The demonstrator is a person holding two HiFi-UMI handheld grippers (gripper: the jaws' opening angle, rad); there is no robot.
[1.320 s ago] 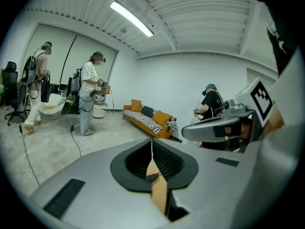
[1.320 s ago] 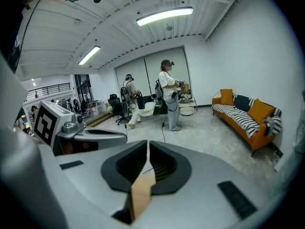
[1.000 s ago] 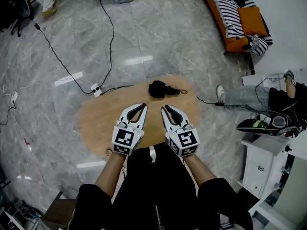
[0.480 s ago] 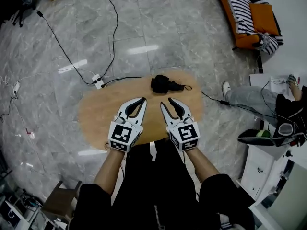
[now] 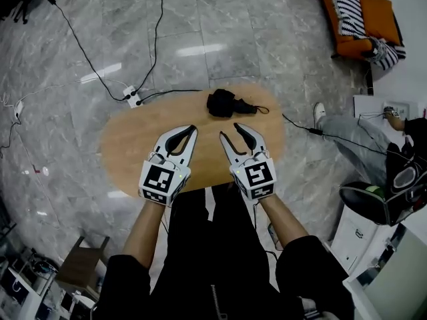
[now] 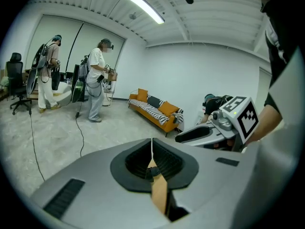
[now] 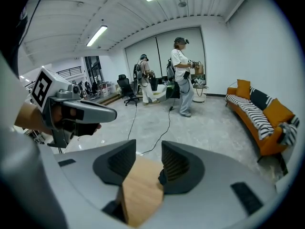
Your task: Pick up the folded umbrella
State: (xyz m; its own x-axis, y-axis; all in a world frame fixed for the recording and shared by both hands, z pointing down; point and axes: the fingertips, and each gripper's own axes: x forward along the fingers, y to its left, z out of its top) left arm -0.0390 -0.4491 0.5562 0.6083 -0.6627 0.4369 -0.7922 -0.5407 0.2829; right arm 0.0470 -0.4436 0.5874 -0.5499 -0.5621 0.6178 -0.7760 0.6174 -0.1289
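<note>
The folded black umbrella lies at the far edge of the oval wooden table, its strap trailing to the right. Both grippers hover over the table's near half, short of the umbrella. My left gripper is shut, its tips touching with nothing between them. My right gripper has its jaws opening, and only bare table shows in the gap. In the right gripper view the umbrella peeks out beside the right jaw of my right gripper. In the left gripper view only a sliver of table shows between the closed jaws of my left gripper.
A power strip with cables lies on the marble floor left of the table. An orange sofa stands at the back right. A seated person's legs and a white cabinet are at the right. People stand farther off.
Both grippers have sunk toward the table and edged closer to the umbrella. The right jaws have gone from nearly shut to open. The left jaws stayed shut.
</note>
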